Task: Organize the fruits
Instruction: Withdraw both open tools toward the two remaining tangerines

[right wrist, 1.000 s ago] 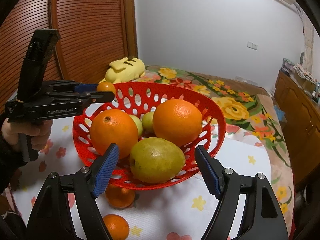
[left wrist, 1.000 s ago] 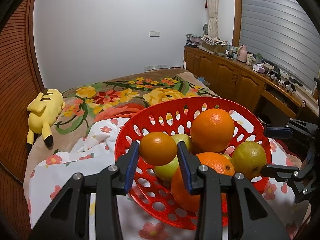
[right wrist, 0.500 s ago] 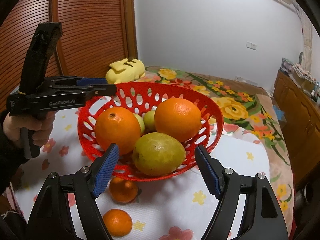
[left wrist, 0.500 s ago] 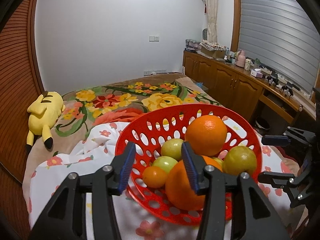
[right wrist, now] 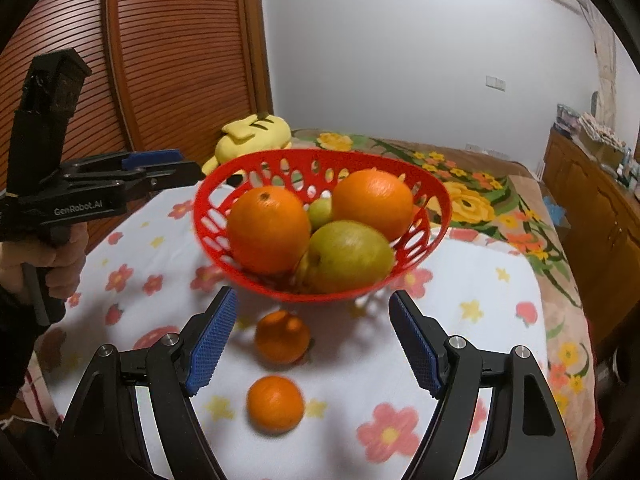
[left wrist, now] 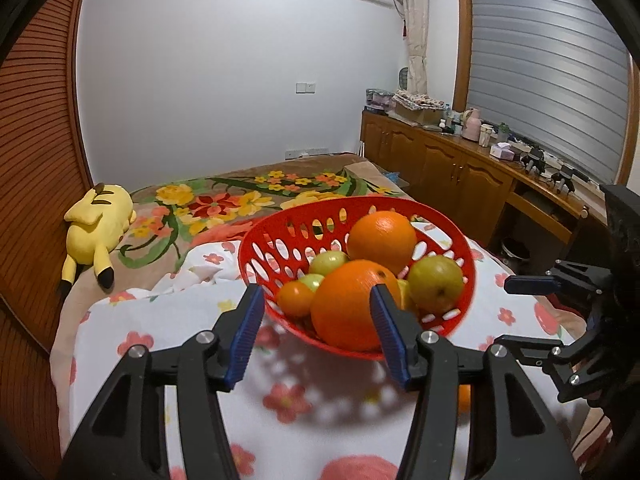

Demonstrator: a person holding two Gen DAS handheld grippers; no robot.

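Both tongs stand wide open with nothing between their blue pads: the left gripper [left wrist: 318, 330] hangs before the near rim of the basket, and the right gripper [right wrist: 312, 344] hovers over the cloth with two loose tangerines ahead of its fingers. Under everything lies the bed [left wrist: 240, 196] with its flowered blanket, and on its near end a white cloth [right wrist: 472, 280] printed with small flowers. A red basket [right wrist: 256, 164] with oval holes sits on the cloth, between the two grippers. It holds the biggest fruits: one orange [right wrist: 269, 230] at the front left as the right wrist sees it, a second orange [right wrist: 373, 199] behind and to the right, and a green-yellow pear [right wrist: 348, 258] leaning against both at the front. A smaller green fruit [right wrist: 321, 212] shows in the gap between the oranges; from the left wrist two such green fruits [left wrist: 329, 263] are seen, one behind the other. A small tangerine [left wrist: 295, 298] lies inside the basket against the wall nearest the left gripper, touching the front orange. Outside, on the cloth, one tangerine [right wrist: 282, 337] rests just beside the basket's foot, and another tangerine [right wrist: 275, 403] lies nearer the right gripper, apart from the first. A yellow plush toy [left wrist: 96, 228] lies on the blanket beyond the cloth
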